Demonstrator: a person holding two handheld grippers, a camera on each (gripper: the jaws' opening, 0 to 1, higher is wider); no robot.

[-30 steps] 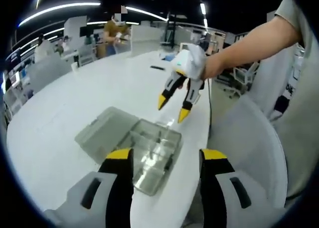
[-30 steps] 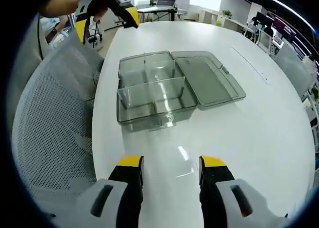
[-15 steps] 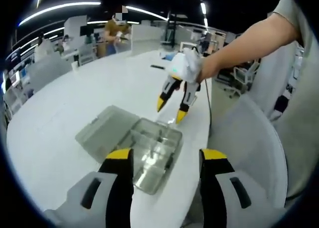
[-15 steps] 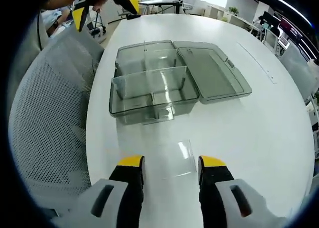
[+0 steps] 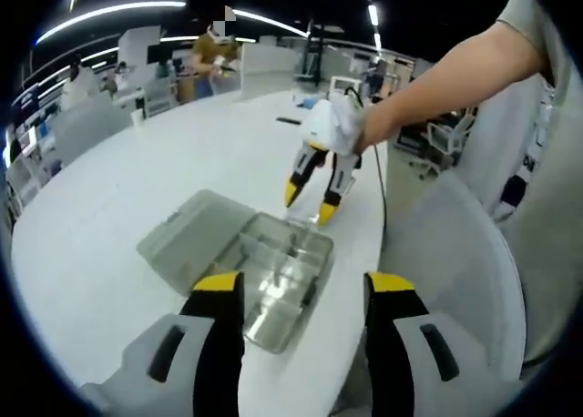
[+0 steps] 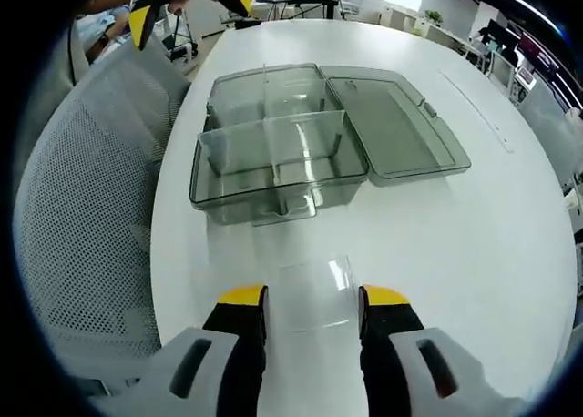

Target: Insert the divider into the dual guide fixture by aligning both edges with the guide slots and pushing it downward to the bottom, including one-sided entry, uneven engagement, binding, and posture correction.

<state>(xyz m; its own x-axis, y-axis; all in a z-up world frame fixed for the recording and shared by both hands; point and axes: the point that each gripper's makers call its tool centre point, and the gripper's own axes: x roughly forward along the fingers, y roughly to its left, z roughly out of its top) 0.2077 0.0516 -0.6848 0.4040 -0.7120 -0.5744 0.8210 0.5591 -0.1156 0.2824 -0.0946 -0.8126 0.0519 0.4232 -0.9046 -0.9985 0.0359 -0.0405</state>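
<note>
Divider (image 6: 312, 294), a clear sheet, lies flat on the white bench (image 6: 474, 226) between the right gripper (image 6: 312, 300)'s spread, empty fingers, just short of the smoky plastic box (image 6: 273, 167) with its lid (image 6: 393, 121) flung open. In the left gripper view, the right gripper (image 5: 306, 198) hovers beyond the box (image 5: 273, 276). The left gripper (image 5: 301, 285) hangs released, grasping nothing, beside a mesh chair (image 6: 86, 208).

White table (image 6: 510, 235), grey mesh chair (image 6: 86, 208) beside it.
</note>
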